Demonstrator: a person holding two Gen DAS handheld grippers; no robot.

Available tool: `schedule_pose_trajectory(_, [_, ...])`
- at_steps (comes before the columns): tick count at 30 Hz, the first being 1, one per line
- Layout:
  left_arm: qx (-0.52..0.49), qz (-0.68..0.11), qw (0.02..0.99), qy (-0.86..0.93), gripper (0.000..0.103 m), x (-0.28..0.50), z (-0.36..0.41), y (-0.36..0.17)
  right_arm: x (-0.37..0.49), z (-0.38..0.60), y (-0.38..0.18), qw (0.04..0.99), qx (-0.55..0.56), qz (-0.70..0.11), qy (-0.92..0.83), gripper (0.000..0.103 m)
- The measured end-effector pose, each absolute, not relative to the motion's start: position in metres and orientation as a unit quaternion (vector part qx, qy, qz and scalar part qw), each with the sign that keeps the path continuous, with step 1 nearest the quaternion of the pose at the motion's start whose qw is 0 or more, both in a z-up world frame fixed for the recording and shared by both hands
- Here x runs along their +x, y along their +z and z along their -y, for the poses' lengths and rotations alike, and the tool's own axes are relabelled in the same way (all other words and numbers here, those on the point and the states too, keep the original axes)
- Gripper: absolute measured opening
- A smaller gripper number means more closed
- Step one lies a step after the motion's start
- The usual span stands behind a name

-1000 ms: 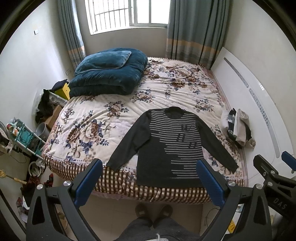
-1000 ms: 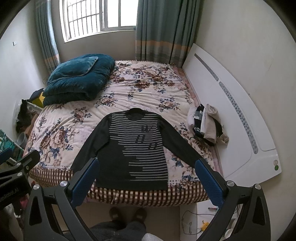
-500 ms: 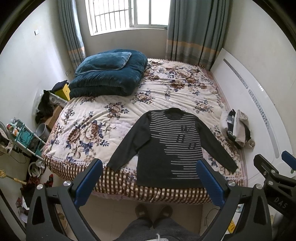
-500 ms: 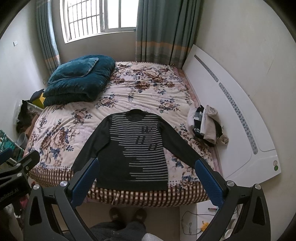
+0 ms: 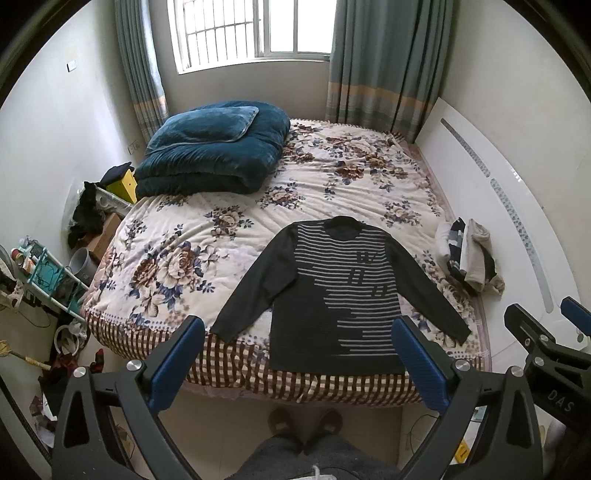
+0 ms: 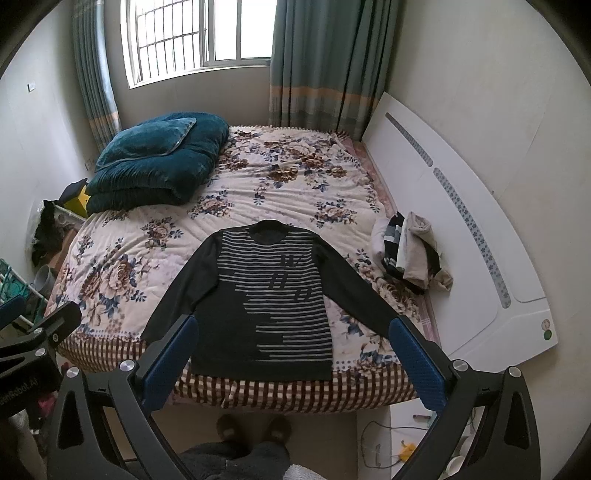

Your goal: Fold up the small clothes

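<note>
We hold the left gripper (image 5: 297,360) and the right gripper (image 6: 291,358) side by side above the foot of the bed (image 5: 177,258), both released with jaws spread wide and gripping nothing. A dark striped sweater (image 5: 340,299) lies flat at the near edge of the floral bedspread, collar pointing toward the window (image 5: 251,29), hem toward us, sleeves angled outward, its long axis running lengthwise along the bed.
</note>
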State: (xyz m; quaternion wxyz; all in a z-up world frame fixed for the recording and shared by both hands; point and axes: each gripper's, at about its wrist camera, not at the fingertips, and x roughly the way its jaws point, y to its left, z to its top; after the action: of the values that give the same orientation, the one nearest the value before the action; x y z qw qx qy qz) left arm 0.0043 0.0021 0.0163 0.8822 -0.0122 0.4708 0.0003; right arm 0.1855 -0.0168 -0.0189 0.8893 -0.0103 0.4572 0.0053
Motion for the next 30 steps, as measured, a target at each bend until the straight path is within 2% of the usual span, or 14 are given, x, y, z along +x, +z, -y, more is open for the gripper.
schedule_pose_trajectory(30, [-0.013,-0.466,0.885,-0.002,0.103,0.002,0.001,0.020,0.186,0.017,0.002,0.893,-0.009,-0.449,0.011,0.103])
